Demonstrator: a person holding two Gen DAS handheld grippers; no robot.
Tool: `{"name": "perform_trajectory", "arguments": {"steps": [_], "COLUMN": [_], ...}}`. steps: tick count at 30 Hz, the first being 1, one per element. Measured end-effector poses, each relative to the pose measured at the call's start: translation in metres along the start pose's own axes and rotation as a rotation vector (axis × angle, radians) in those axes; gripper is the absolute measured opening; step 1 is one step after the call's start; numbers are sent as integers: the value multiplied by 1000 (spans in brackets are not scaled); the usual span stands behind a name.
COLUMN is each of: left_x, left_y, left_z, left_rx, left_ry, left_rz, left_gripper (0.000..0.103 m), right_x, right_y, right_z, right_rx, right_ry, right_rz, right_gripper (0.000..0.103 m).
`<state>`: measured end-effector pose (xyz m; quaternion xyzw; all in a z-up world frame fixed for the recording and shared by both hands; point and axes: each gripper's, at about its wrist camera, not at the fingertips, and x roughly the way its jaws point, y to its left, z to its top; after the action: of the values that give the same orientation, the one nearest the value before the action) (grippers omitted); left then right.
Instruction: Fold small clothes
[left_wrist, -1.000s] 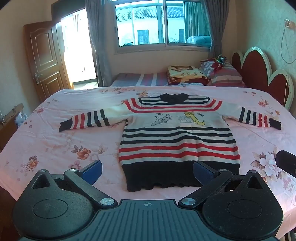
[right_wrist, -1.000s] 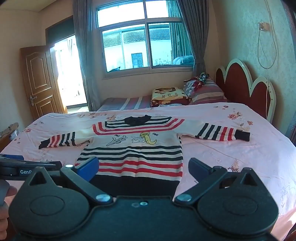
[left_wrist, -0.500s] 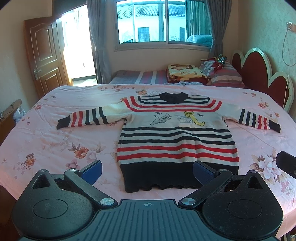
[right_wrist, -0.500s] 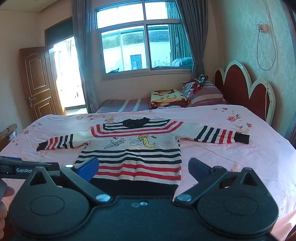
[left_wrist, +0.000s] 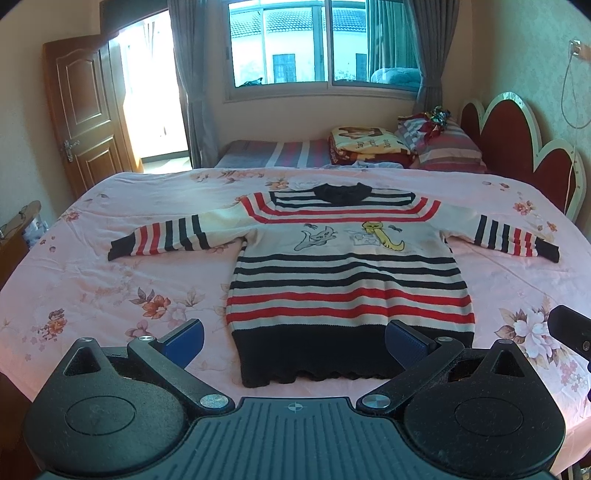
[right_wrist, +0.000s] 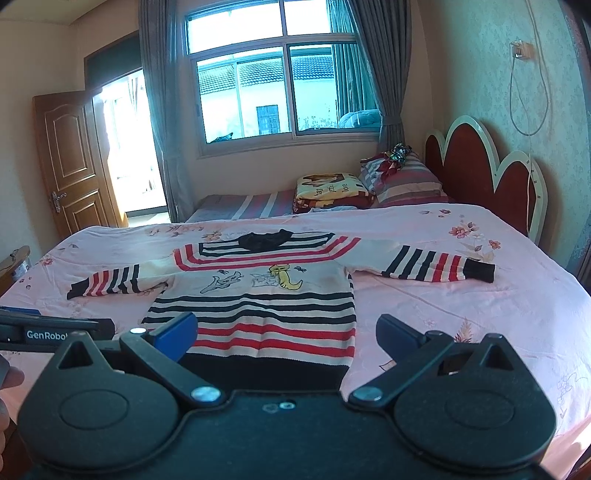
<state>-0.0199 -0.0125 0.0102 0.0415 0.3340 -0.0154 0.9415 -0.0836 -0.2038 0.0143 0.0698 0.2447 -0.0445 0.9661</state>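
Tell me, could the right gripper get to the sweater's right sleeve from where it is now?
Probably yes. The right gripper is open and holds nothing, and the sleeve lies flat on the pink bedsheet with only bare sheet between them.

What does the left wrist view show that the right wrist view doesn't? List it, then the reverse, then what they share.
Only the left wrist view: the sweater's scalloped black hem in full, and the tip of the right gripper at the right edge.

Only the right wrist view: the left gripper's labelled side at the left edge, and part of a hand beside it.

Both: the striped sweater spread flat, sleeves out, on the pink floral bedsheet, plus window, door and headboard. Each view's own gripper is open and holds nothing.
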Motion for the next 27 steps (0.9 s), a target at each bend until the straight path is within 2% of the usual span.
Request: {"name": "perform_trajectory", "arguments": {"steps": [27], "left_x": [9], "left_y": [-12], "left_z": [7], "left_rx": [5], "left_ry": [13], "left_rz": [8], "left_gripper": [103], "right_x": [13], "right_y": [-2], "right_z": [0], "right_rx": [-1], "right_ry": [15], "right_rz": [-5], "right_gripper": [102]}}
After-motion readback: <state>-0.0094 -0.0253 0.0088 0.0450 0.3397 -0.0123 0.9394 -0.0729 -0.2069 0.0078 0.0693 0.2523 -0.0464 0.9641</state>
